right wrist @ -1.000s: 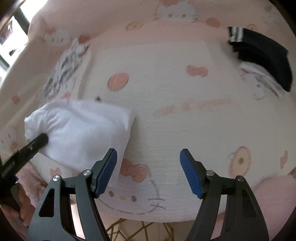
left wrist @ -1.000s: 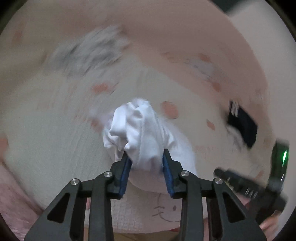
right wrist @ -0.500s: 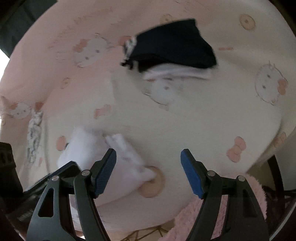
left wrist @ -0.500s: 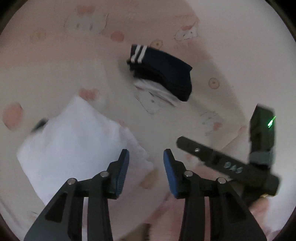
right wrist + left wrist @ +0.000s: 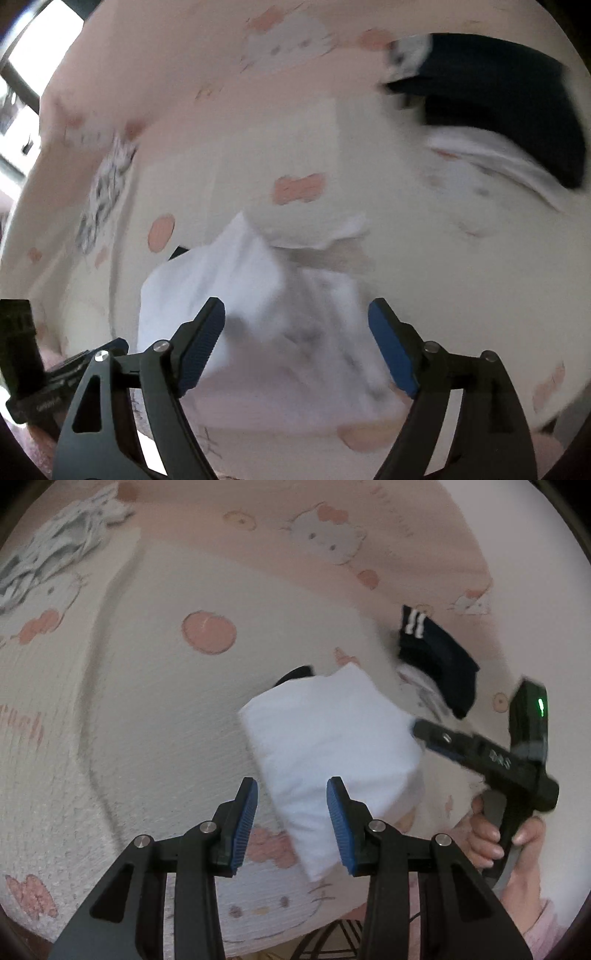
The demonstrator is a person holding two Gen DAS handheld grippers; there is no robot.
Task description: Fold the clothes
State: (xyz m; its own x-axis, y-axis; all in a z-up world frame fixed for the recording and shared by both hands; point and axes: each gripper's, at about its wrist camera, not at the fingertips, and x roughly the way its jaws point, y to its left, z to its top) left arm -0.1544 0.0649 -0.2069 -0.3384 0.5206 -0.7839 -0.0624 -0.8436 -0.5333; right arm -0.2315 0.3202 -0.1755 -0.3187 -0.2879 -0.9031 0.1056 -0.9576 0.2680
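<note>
Two grippers hang over one white garment [image 5: 332,746], folded into a rough rectangle on the bed [image 5: 155,716]; I judge the fold itself done and the step in hand to be moving it or tidying it; the stack of a dark folded piece [image 5: 439,661] over a white one lies near, up and to the right. My left gripper [image 5: 291,819] has its fingers [image 5: 245,819] about half open, the garment's near corner between them but no pad pressing on it; my right gripper [image 5: 295,343] is opening wide, cloth lying blurred between its fingers [image 5: 391,347], nothing gripped that I can see. Next, I judge, I need both sets of fingers to close on opposite edges without spilling the layers; soft cloth will sag if lifted from one side. Under it all is a cream and pink cartoon-cat cover; a crumpled grey patterned garment [image 5: 55,557] waits at the far left; a bright window [image 5: 22,62] shows beyond.
</note>
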